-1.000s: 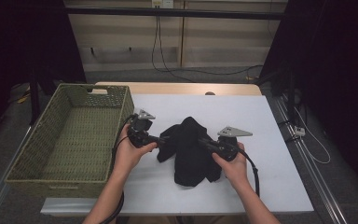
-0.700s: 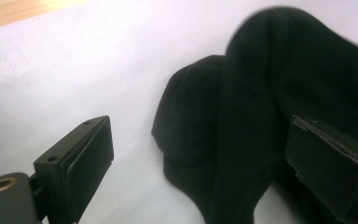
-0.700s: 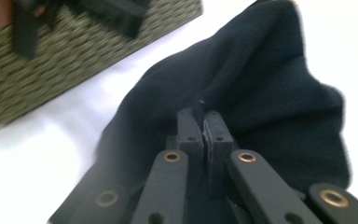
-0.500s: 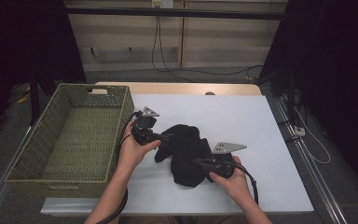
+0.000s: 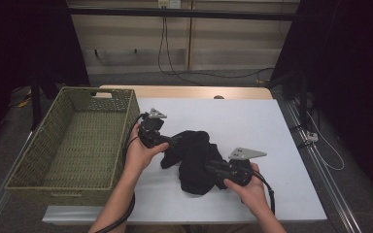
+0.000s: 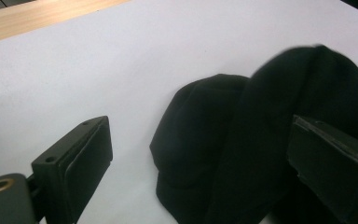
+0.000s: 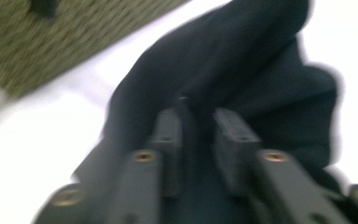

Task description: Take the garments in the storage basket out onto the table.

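Black cloth (image 5: pixel 194 160) crumpled, folded over, matte.

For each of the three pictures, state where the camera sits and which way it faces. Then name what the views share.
High view: above the table's near edge, facing forward and down; both forearms, left gripper, right gripper, basket.
Left gripper view: along its parted jaws at the black cloth.
Right gripper view: along its narrowly parted jaws, blurred.
Shared: the cloth.
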The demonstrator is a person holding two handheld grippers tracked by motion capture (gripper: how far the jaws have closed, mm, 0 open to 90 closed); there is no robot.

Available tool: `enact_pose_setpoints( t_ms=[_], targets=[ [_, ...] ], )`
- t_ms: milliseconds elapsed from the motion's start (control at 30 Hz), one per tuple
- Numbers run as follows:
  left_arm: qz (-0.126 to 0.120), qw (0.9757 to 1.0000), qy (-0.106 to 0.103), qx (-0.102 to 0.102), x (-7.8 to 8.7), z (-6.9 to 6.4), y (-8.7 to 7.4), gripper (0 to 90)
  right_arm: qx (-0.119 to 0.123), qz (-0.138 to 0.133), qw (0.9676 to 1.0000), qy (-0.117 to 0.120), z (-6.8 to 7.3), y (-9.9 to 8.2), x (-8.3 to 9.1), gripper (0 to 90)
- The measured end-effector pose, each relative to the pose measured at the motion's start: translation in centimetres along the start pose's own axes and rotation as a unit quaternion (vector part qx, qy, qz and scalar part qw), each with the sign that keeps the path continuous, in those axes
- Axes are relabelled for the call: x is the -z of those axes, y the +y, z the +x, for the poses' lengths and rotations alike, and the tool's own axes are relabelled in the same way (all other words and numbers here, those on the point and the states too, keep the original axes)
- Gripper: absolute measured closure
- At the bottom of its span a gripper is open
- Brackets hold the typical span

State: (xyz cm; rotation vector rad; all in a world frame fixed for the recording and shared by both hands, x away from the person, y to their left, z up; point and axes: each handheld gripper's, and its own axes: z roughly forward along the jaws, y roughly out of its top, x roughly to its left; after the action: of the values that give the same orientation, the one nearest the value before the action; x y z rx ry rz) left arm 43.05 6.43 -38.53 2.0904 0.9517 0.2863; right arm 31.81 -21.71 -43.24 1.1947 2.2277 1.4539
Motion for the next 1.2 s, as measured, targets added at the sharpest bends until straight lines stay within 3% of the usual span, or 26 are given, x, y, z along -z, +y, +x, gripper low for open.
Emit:
enact_pose_setpoints(
  t_ms=[67,300,467,533,667,700,833,867,933,1000,1100,1200],
  targets=[
    [0.0,1.0,0.0,0.002,0.0,0.1,-0.1,6.9,-0.015,-0.024,0.9994,-0.02,-0.9,1.1,0.2,54.7],
    [0.005,1.0,0.003,0.001,0.0,0.2,-0.6,6.8,-0.021,-0.034,0.9973,-0.062,-2.7,4.3,-1.1,37.9],
    [0.004,1.0,0.005,0.006,0.4,0.3,-0.8,6.4,-0.028,-0.048,0.9953,-0.079,-3.2,6.3,-2.0,36.6],
    [-0.001,1.0,0.005,0.008,0.7,0.4,-0.8,6.4,-0.027,-0.047,0.993,-0.105,-3.6,7.1,-2.5,35.5],
    [-0.003,0.9999,0.004,0.01,0.7,0.6,-0.8,6.3,-0.055,-0.039,0.9919,-0.108,-4.8,7.7,-4.2,34.2],
    [-0.001,0.9999,0.006,0.009,0.7,0.7,-0.8,6.3,-0.081,-0.035,0.992,-0.09,-5.2,7.6,-5.3,34.1],
    [-0.001,0.9999,0.007,0.013,0.6,0.9,-0.9,6.3,-0.105,-0.019,0.9919,-0.069,-5.4,7.0,-6.7,36.9],
    [-0.001,0.9999,0.008,0.011,0.6,0.8,-0.9,6.3,-0.107,0.003,0.9933,-0.044,-5.1,6.5,-7.2,47.9],
    [-0.001,0.9999,0.012,0.008,0.6,0.9,-0.8,6.4,-0.074,0.016,0.9969,-0.02,-4.3,6.0,-7.3,68.5],
    [-0.003,0.9998,0.012,0.012,0.5,0.9,-0.8,6.5,-0.062,0.019,0.9978,0.004,-3.4,5.5,-7.0,78.1],
    [-0.005,0.9998,0.013,0.016,0.5,0.8,-0.8,6.7,-0.051,0.017,0.9983,0.02,-2.6,4.8,-6.3,81.7],
    [-0.005,0.9997,0.014,0.018,0.1,0.6,-0.7,7.7,-0.022,0.011,0.9987,0.045,-0.8,3.4,-4.4,82.9]
  ],
)
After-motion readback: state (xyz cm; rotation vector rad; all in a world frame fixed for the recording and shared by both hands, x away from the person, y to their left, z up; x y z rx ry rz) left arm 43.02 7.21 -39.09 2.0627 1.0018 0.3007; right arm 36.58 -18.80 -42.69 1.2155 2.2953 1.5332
